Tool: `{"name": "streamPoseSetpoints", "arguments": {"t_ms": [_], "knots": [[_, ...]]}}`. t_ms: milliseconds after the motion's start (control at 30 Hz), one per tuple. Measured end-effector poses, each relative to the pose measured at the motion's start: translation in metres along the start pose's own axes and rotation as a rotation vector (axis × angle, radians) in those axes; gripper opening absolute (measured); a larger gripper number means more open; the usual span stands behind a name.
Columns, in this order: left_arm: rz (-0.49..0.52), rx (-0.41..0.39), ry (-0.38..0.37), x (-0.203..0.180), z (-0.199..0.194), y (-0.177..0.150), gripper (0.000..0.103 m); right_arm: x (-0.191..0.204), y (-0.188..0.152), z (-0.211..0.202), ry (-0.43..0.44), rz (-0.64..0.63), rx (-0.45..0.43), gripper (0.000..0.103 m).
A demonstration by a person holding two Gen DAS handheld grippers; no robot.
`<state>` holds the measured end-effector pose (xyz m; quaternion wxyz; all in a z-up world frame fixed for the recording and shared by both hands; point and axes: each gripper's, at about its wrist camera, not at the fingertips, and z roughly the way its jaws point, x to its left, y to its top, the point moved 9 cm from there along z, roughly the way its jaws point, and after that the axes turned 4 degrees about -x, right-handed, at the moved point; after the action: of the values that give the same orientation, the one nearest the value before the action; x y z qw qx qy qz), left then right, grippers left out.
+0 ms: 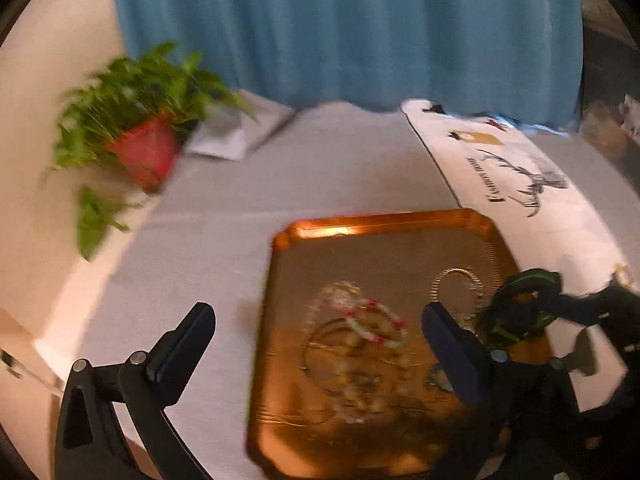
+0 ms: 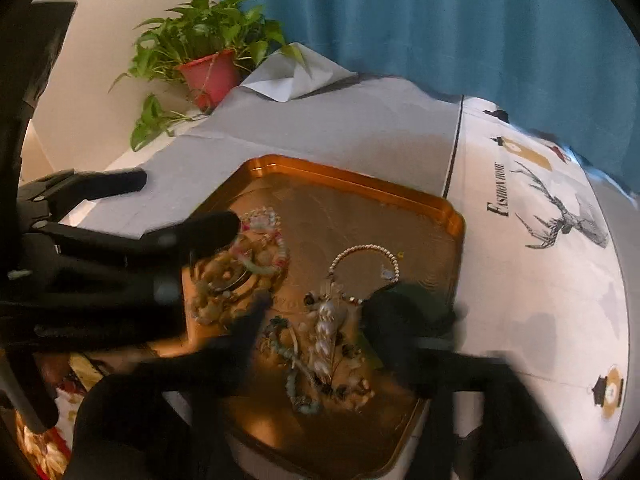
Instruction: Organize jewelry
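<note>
A copper-coloured tray lies on the grey cloth with several bead bracelets in it. A red, white and green bead bracelet rests on tan beads. My left gripper is open wide over the tray's left part, with nothing between its fingers. My right gripper is open above a pearl piece and a pearl ring bracelet. A dark green ring-shaped piece sits at its right fingertip. Blur hides whether it hangs there or lies on the tray.
A plant in a red pot stands at the back left by the table's edge. A blue curtain hangs behind. A white cloth with a deer print lies right of the tray. Folded white paper lies by the pot.
</note>
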<state>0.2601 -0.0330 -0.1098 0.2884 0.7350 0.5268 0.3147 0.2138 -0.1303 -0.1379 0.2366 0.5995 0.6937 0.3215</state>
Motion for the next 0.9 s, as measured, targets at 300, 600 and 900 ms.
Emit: {"name": "streamPoseSetpoints", "arguments": {"t_ms": [300, 600, 900], "knots": [[-0.076, 0.013, 0.007, -0.001, -0.051, -0.028, 0.103, 0.001, -0.02, -0.048, -0.078, -0.04, -0.03, 0.082], [-0.098, -0.017, 0.023, -0.008, -0.109, -0.055, 0.103, -0.006, -0.05, -0.098, -0.149, 0.028, -0.048, 0.083], [-0.11, -0.039, 0.03, -0.006, -0.138, -0.062, 0.103, 0.008, -0.054, -0.125, -0.149, 0.022, -0.079, 0.083]]}}
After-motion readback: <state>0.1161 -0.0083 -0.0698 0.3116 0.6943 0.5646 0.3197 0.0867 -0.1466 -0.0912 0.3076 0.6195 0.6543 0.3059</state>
